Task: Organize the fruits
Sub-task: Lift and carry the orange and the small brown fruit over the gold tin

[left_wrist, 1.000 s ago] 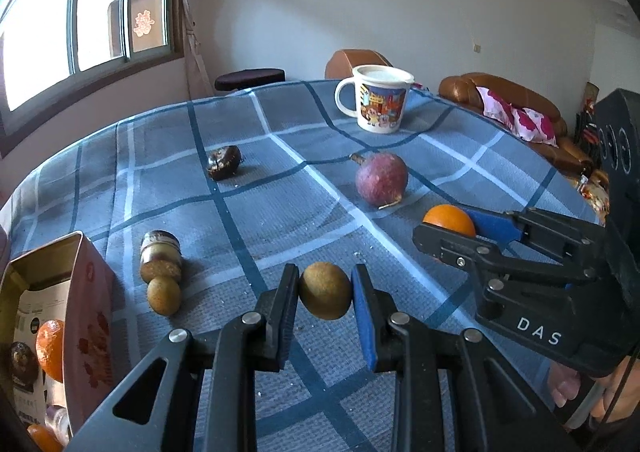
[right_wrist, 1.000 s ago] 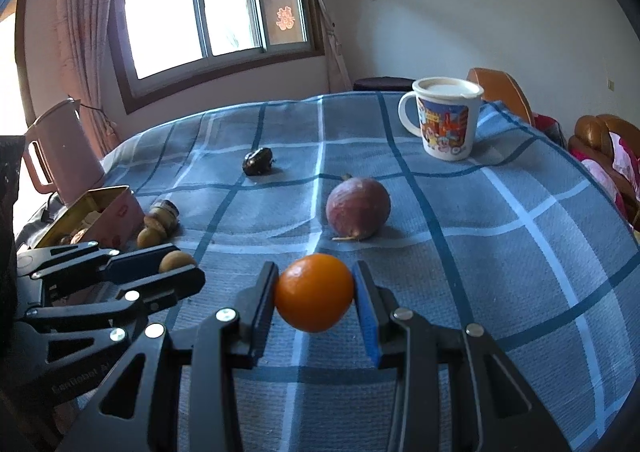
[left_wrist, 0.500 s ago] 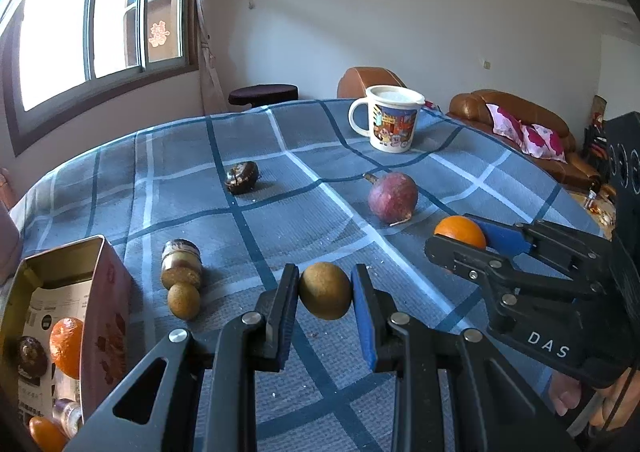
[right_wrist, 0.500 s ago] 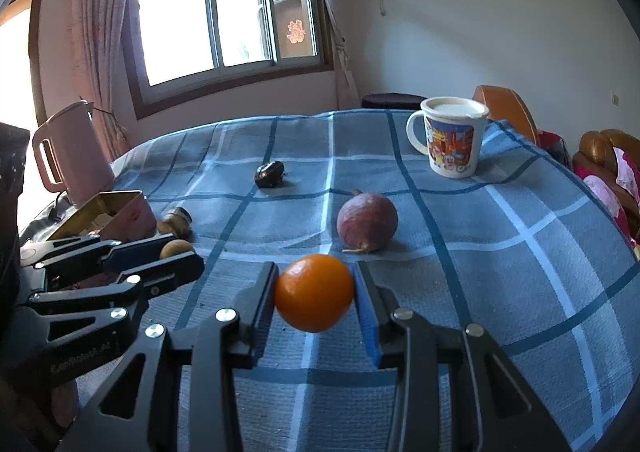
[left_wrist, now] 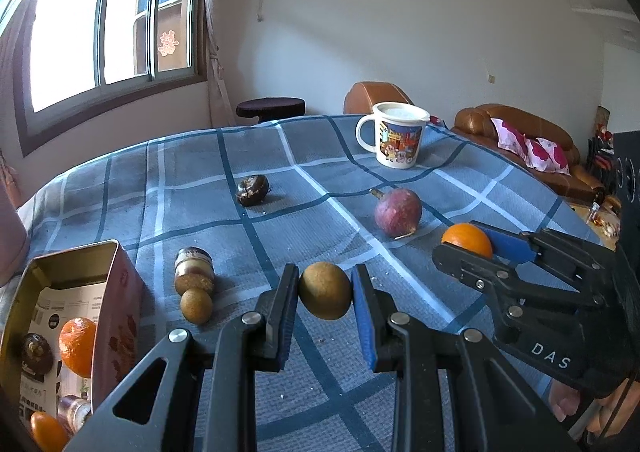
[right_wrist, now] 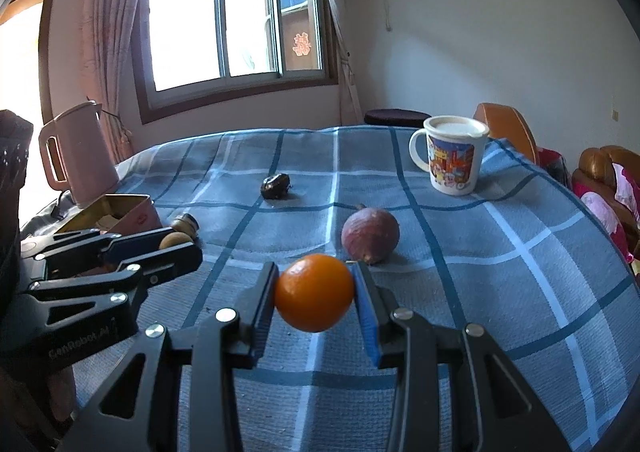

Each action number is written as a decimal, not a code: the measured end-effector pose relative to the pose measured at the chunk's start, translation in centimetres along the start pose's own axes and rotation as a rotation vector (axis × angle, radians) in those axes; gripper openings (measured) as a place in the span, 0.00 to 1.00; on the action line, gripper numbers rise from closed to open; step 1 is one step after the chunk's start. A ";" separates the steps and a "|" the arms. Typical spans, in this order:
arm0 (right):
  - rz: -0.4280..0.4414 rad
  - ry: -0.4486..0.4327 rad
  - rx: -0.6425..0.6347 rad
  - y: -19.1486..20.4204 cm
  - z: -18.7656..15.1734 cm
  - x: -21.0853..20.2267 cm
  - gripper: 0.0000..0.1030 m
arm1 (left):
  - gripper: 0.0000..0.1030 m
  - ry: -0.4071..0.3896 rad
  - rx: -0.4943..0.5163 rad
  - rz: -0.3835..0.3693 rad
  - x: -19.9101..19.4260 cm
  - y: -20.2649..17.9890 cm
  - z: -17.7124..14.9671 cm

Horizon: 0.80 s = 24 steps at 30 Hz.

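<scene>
The brown fruit (left_wrist: 325, 296) is pinched in the left gripper (left_wrist: 325, 298) above the cloth, right of the open tin (left_wrist: 72, 280); the right gripper (right_wrist: 314, 294) clasps the orange (right_wrist: 314, 293). Round skins could slip during carrying. Two small fruits (left_wrist: 195, 294) beside the tin crowd the path there.

Both hand-held grippers have risen, lifting the brown fruit (left_wrist: 325, 290) and orange (right_wrist: 314, 292).
</scene>
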State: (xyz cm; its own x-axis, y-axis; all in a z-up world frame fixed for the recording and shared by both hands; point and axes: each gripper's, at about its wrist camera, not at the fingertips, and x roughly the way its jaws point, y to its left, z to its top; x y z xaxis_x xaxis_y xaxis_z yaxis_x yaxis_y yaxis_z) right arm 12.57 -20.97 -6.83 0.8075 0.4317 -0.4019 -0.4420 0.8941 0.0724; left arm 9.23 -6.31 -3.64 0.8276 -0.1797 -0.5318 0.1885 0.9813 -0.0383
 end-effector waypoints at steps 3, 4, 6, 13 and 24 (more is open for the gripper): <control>-0.003 -0.010 -0.010 0.2 0.0 -0.2 0.39 | 0.28 -0.008 -0.002 0.002 -0.2 0.1 0.0; -0.005 -0.013 -0.014 0.3 0.0 -0.2 0.39 | 0.28 -0.011 -0.003 0.004 -0.2 0.1 0.0; -0.005 -0.018 -0.018 0.3 0.0 -0.3 0.39 | 0.28 -0.018 -0.008 0.007 -0.4 0.2 0.0; -0.003 -0.034 -0.023 0.4 -0.1 -0.6 0.39 | 0.28 -0.040 -0.021 0.012 -0.8 0.6 0.0; -0.007 -0.056 -0.033 0.6 0.0 -0.9 0.39 | 0.28 -0.079 -0.025 0.032 -1.5 0.6 0.0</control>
State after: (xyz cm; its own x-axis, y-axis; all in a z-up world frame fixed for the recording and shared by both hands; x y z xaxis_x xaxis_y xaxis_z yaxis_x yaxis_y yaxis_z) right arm 11.57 -20.86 -6.46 0.8307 0.4322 -0.3509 -0.4482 0.8931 0.0391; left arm 8.06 -5.42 -2.87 0.8721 -0.1523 -0.4651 0.1489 0.9879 -0.0443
